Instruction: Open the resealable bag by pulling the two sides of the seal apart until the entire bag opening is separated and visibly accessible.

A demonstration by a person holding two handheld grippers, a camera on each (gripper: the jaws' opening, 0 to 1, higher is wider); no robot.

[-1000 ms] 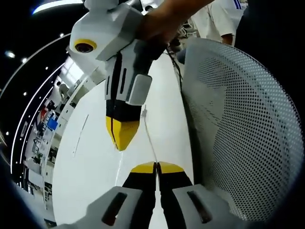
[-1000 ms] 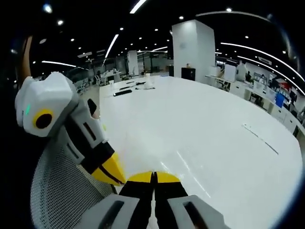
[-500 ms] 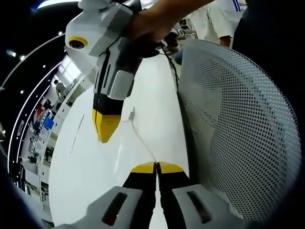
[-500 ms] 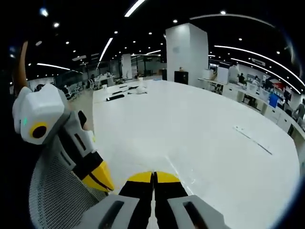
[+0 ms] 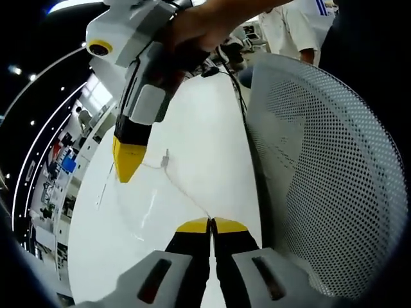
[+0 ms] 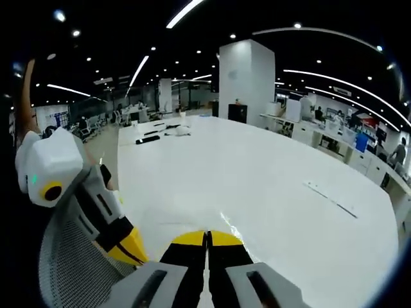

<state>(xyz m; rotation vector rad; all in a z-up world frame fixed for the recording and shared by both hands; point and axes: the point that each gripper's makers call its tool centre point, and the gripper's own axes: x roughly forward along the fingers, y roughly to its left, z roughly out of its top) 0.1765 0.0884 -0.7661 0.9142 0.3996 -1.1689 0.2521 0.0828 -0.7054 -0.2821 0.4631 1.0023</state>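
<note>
A clear resealable bag (image 5: 154, 199) is stretched over the white table (image 5: 205, 122) between my two grippers. Its thin seal edge runs from my left gripper (image 5: 210, 222), shut on one side, up past a small tab (image 5: 166, 156) to my right gripper (image 5: 126, 170), which a hand (image 5: 192, 25) holds and which is shut on the other side. The film bows out between the two tips. In the right gripper view my right gripper (image 6: 207, 236) is shut, and the left gripper (image 6: 133, 251) sits close at its lower left. The bag is hard to make out there.
A white mesh chair back (image 5: 321, 179) stands close beside the grippers, also seen in the right gripper view (image 6: 64, 269). A person in a white shirt (image 5: 289, 29) is beyond it. Small dark items (image 6: 154, 131) lie at the table's far end, and a thin strip (image 6: 331, 199) lies to the right.
My right gripper has drawn away from the left gripper, up and to the left in the left gripper view. The bag's two sides have spread apart between them.
</note>
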